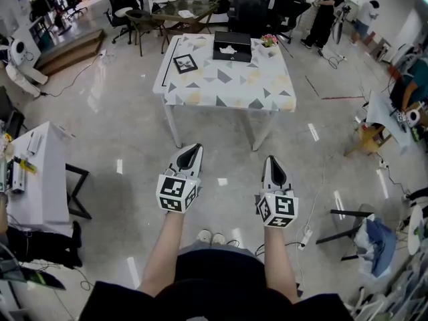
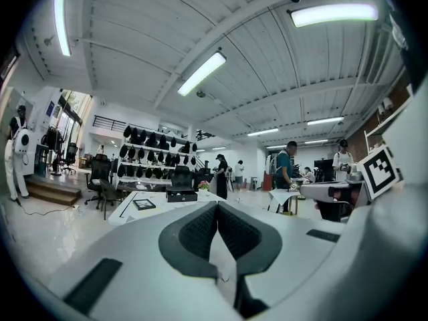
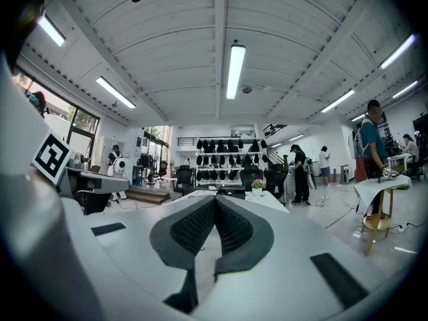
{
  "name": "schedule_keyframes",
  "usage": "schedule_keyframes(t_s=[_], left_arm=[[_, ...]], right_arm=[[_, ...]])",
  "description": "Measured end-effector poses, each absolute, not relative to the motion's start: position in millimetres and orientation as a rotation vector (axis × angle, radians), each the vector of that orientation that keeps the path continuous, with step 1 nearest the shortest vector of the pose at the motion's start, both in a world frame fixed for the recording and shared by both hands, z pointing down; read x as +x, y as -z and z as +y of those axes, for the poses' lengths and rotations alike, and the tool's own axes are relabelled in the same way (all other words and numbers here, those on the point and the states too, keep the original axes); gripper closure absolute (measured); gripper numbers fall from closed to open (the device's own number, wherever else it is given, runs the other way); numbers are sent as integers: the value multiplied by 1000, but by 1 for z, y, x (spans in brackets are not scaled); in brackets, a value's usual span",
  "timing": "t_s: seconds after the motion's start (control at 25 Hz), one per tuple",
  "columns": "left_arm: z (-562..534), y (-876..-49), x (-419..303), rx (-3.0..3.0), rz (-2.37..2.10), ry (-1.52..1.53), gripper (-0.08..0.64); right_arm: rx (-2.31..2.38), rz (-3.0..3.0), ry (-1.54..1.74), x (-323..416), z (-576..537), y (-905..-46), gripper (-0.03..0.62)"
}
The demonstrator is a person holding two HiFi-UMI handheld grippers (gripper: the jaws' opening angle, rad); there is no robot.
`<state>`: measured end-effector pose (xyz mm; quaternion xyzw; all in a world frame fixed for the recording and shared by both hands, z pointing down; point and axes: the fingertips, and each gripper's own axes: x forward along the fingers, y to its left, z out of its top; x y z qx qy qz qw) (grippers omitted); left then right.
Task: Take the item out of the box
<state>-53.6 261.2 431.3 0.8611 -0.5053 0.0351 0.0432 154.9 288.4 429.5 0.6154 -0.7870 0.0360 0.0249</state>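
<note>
A black box (image 1: 232,47) stands at the far edge of a table (image 1: 221,89) covered with a triangle-patterned cloth, well ahead of me across bare floor. It also shows small and distant as the black box (image 2: 182,194) and the black box (image 3: 231,191). Whether anything lies inside it I cannot tell. My left gripper (image 1: 193,148) and right gripper (image 1: 271,159) are held side by side at waist height, far short of the table. The left gripper (image 2: 217,204) and right gripper (image 3: 215,198) both have their jaws pressed together with nothing between them.
On the table lie a small framed picture (image 1: 185,63) and a pink flower pot (image 1: 269,40). A white desk (image 1: 40,172) stands at the left, a stool (image 1: 364,138) and cables at the right. Chairs (image 1: 120,5), a glass table (image 1: 184,9) and standing people (image 1: 326,12) are beyond.
</note>
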Motion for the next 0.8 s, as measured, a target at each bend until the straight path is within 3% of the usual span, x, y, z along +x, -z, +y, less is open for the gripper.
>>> schedule_keyframes(t_s=[0.52,0.8], left_arm=[[264,-439,-62,2613,-1558,-121,540],[263,-441,-65,2610,-1548,-122,540]], right_arm=[[1893,-2457,-125,149,290,-433,589],[1867,-2504,-118,141,292,-426,556]])
